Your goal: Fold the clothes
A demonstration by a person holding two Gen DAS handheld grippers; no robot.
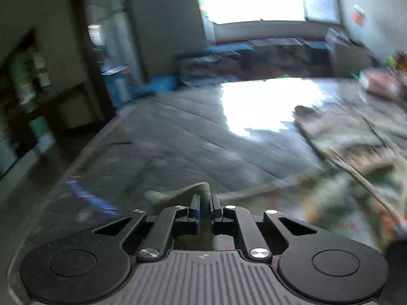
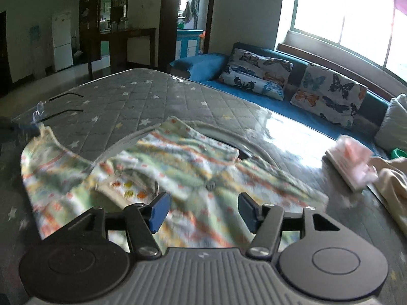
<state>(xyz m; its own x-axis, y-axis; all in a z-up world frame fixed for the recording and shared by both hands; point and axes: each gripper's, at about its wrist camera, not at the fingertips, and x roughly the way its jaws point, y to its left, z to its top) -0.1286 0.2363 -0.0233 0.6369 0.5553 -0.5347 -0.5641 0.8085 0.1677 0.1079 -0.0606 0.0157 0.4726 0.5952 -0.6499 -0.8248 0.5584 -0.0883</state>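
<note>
On quilted table [image 2: 122, 94], garment [image 2: 178, 167] lies seemingly crosswise.

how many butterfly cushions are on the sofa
2: one butterfly cushion near the blue sofa's arm end, the other butterfly cushion further right under the window. More may sit out of frame.

Grey star-quilted mattress [image 2: 157, 94] carries patterned garment [image 2: 178, 167], eyeglasses [image 2: 51, 109], pink folded cloth [image 2: 351, 162], cream garment [image 2: 391, 178].

soft printed cloth garment [image 2: 157, 167], quilted mattress [image 2: 122, 96]
</note>
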